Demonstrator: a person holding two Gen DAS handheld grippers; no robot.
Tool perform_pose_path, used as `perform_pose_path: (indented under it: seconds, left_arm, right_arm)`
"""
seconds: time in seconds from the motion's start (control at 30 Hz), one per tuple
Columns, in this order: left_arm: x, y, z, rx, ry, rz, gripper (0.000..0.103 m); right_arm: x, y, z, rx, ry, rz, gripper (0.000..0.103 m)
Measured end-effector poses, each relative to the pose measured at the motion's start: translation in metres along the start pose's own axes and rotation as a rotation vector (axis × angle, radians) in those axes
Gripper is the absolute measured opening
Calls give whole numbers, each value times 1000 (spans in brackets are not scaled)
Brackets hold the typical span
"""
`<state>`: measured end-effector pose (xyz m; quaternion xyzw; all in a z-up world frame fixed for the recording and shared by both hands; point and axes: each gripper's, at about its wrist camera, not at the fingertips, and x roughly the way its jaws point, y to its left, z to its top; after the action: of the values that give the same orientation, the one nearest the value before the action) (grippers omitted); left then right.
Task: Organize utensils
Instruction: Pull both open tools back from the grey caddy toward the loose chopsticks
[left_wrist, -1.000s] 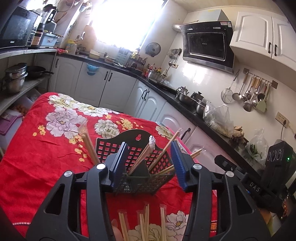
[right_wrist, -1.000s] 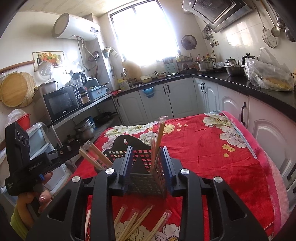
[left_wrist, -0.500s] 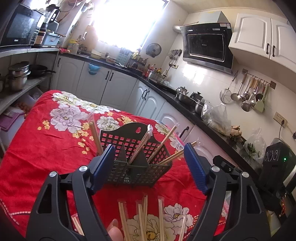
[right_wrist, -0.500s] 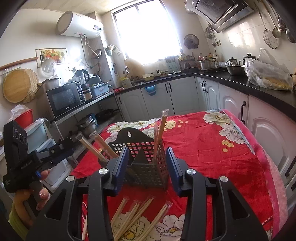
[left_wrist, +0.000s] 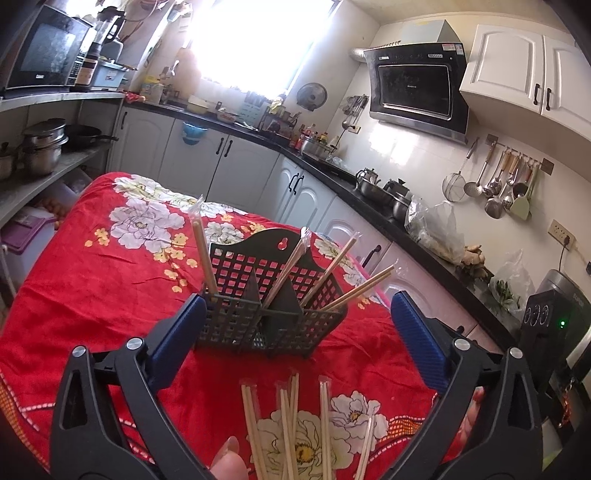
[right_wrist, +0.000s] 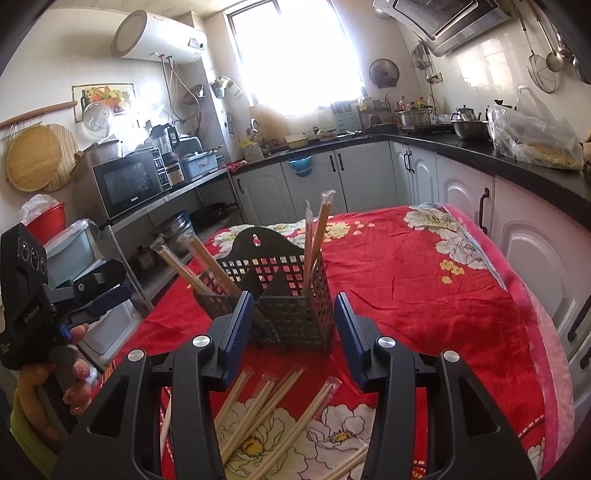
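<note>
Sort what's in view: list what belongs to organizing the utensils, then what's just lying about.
Belongs to the job:
- black utensil caddy
- wrapped chopsticks standing in it
- wrapped chopsticks loose on the red cloth

Just lying about:
- microwave
- stacked pots
- hanging ladles
- plastic bags on the counter

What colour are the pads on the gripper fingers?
Blue, with a fine textured weave, on black arms. The left gripper's pads show it best in the left wrist view.
</note>
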<state>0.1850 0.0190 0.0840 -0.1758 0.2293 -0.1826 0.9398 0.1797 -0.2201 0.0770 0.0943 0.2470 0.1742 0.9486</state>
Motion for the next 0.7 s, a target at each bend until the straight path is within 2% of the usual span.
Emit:
perform_pose_path:
  seconds: [0.7]
  left_arm:
    - [9, 7, -30, 3, 95, 32, 92]
  right_arm:
    - [11, 1, -33, -26, 112, 3, 44]
